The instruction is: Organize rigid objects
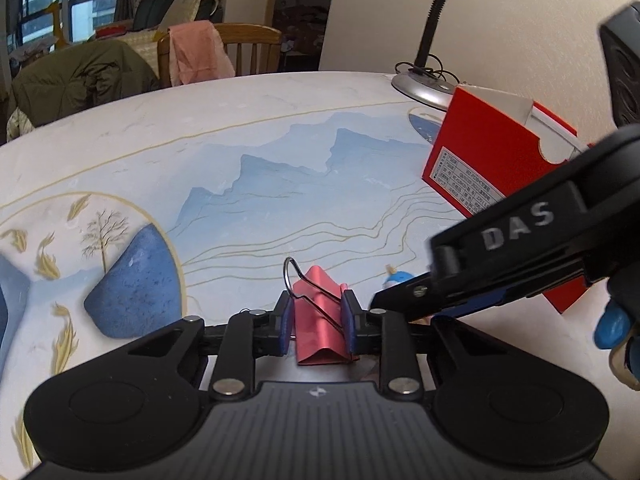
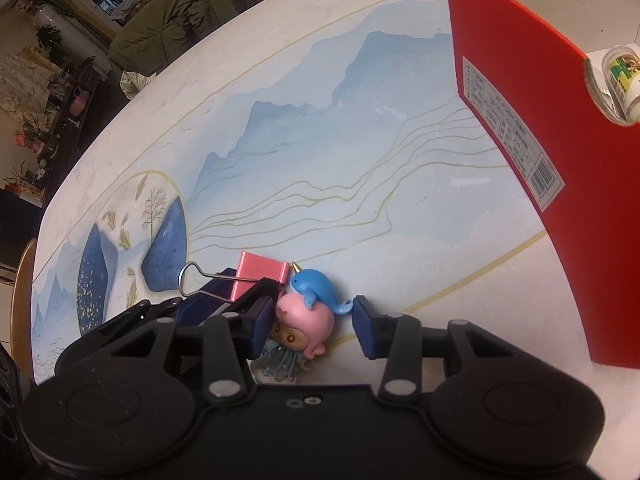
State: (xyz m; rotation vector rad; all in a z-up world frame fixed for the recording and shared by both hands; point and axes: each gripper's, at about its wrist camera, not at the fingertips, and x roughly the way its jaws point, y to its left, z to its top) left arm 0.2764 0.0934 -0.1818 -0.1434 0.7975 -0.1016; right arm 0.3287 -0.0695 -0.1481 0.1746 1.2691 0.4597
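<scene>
Left wrist: we're clamping the pink binder clip (image 1: 320, 320) in our left gripper (image 1: 318, 326), over the table (image 1: 280, 140).
Our right gripper (image 2: 310, 326) is straddling, fingers apart, the small figurine (image 2: 306, 316); it looks light, hard and rounded, so we're judging mid-body safest.

You face pale round bench (image 1: 248, 120) printed with blue mountains and gold lines. Plain cream wall (image 1: 520, 12) to your right. Silver gooseneck desk lamp (image 1: 424, 84) at bench's far edge. Behind: wooden chair (image 1: 256, 46) draped with pink cloth (image 1: 198, 50), olive padded jacket (image 1: 80, 76), dark-framed window (image 1: 68, 0).
</scene>
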